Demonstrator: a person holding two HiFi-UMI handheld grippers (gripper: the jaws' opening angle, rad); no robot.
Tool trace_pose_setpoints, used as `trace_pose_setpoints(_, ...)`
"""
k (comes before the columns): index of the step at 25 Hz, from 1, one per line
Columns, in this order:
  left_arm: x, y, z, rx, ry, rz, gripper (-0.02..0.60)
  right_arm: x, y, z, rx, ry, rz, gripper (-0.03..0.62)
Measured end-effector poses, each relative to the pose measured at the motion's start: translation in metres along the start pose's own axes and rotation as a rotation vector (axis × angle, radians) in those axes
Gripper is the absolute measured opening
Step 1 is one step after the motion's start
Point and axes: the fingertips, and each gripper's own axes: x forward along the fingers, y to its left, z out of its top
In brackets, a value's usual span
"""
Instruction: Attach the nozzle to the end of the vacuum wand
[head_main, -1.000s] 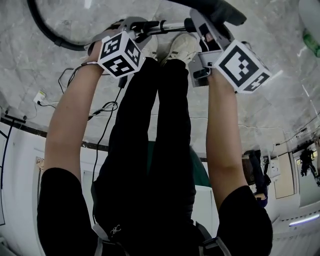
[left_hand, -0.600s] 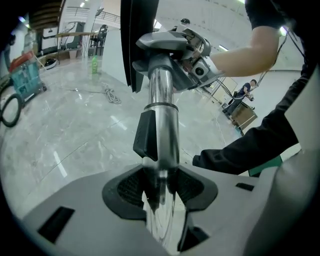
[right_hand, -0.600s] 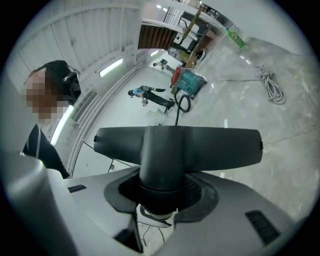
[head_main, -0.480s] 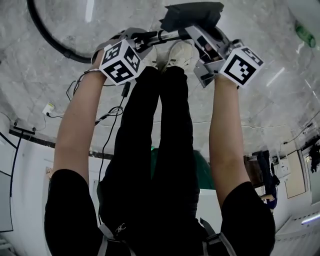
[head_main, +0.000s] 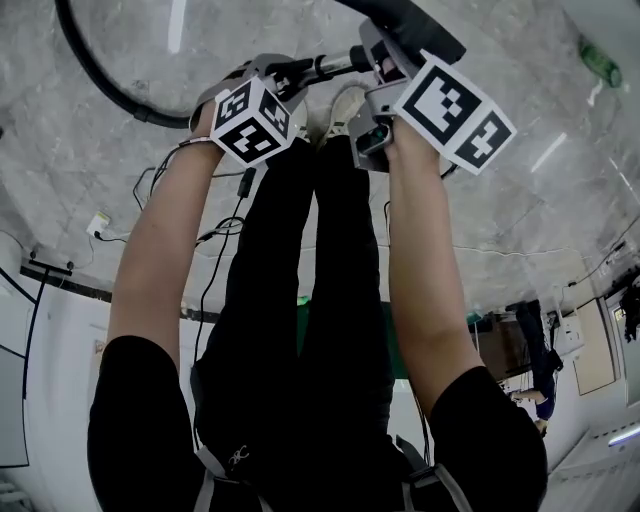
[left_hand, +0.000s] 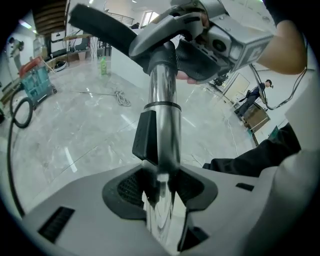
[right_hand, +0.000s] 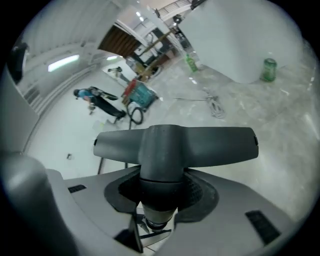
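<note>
The chrome vacuum wand (left_hand: 162, 130) runs up from between the jaws of my left gripper (left_hand: 160, 186), which is shut on it. Its far end meets the grey neck of the nozzle (left_hand: 167, 40). My right gripper (right_hand: 159, 200) is shut on that neck, and the dark T-shaped nozzle (right_hand: 175, 144) head spreads across just beyond its jaws. In the head view the wand (head_main: 333, 66) spans between the left gripper (head_main: 283, 74) and the right gripper (head_main: 385, 58), both held out over the floor, with the nozzle (head_main: 412, 24) at the top edge.
A black hose (head_main: 100, 72) curves over the marble floor at the upper left. The person's legs (head_main: 320, 250) and shoes are under the grippers. Cables (head_main: 215, 225) trail on the floor. A green bottle (head_main: 592, 55), a green can (right_hand: 269, 70) and a teal cart (left_hand: 37, 82) stand farther off.
The right gripper has moved left toward the left one and rolled, turning the nozzle head. Both grippers have risen a little. Both grips are unchanged.
</note>
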Motion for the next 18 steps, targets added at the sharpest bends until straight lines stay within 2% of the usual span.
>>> trace_pose_setpoints(3,-0.011,0.001,0.003,0.011,-0.038,-0.081,0.161,-0.004,0.030,0.003,-0.156,-0.033,0.370,0.172)
trace_pose_setpoints(4,-0.014,0.000,0.005,0.017,-0.047,-0.111,0.161,-0.006,0.036,0.003,-0.183,-0.036,0.476,0.172)
trace_pose_setpoints(5,-0.015,-0.001,0.005,0.017,-0.049,-0.124,0.161,-0.006,0.038,0.002,-0.188,-0.036,0.538,0.172)
trace_pose_setpoints(6,-0.013,0.000,0.006,0.010,-0.048,-0.114,0.161,-0.004,0.035,0.002,-0.177,-0.039,0.544,0.172)
trace_pose_setpoints(7,-0.009,0.002,0.006,-0.003,-0.041,-0.086,0.161,0.000,0.030,0.002,-0.153,-0.047,0.496,0.170)
trace_pose_setpoints(8,-0.004,0.005,0.007,-0.020,-0.032,-0.048,0.161,0.004,0.021,0.004,-0.123,-0.059,0.412,0.170)
trace_pose_setpoints(10,0.004,0.007,0.011,-0.052,-0.020,0.005,0.163,0.009,0.001,0.007,-0.047,-0.075,0.184,0.169)
trace_pose_setpoints(12,0.009,0.000,0.015,-0.068,-0.030,-0.006,0.167,0.008,-0.021,0.006,0.051,-0.070,-0.046,0.170)
trace_pose_setpoints(13,0.010,-0.003,0.015,-0.064,-0.037,-0.023,0.167,0.006,-0.027,0.005,0.083,-0.068,-0.107,0.170)
trace_pose_setpoints(14,0.010,-0.005,0.014,-0.056,-0.042,-0.040,0.167,0.006,-0.026,0.004,0.090,-0.070,-0.114,0.170)
trace_pose_setpoints(15,0.009,-0.005,0.013,-0.045,-0.044,-0.053,0.167,0.006,-0.021,0.002,0.072,-0.075,-0.072,0.169)
trace_pose_setpoints(16,0.007,-0.004,0.011,-0.033,-0.047,-0.066,0.167,0.006,-0.013,0.001,0.037,-0.081,0.004,0.170)
trace_pose_setpoints(18,0.003,-0.003,0.012,-0.016,-0.066,-0.103,0.167,0.006,0.004,0.002,-0.052,-0.083,0.222,0.169)
